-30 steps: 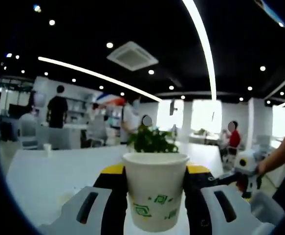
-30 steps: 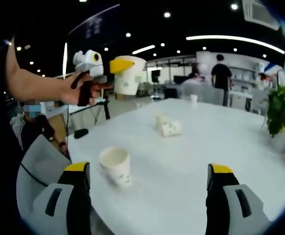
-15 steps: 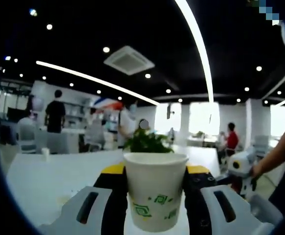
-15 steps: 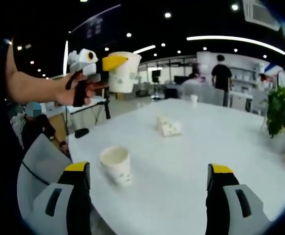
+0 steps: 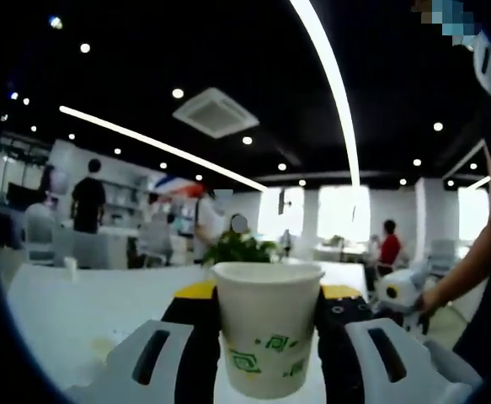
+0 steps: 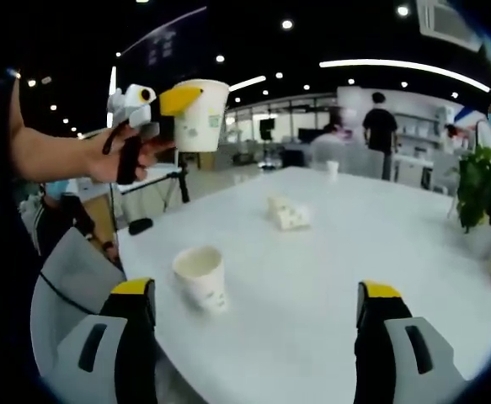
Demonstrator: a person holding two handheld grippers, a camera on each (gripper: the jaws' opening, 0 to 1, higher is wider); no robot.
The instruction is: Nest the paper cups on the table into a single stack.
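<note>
left gripper point(image 5: 266, 337) jaws clamped on cup point(image 5: 267, 324), right gripper point(image 6: 258, 337) jaws apart; misaligned drop could tip upright cup point(image 6: 201, 278) on tabletop point(image 6: 329, 252)

No legible text, brand or number is observed; only green geometric markings are printed on the held paper cup point(image 5: 267, 332).
</note>
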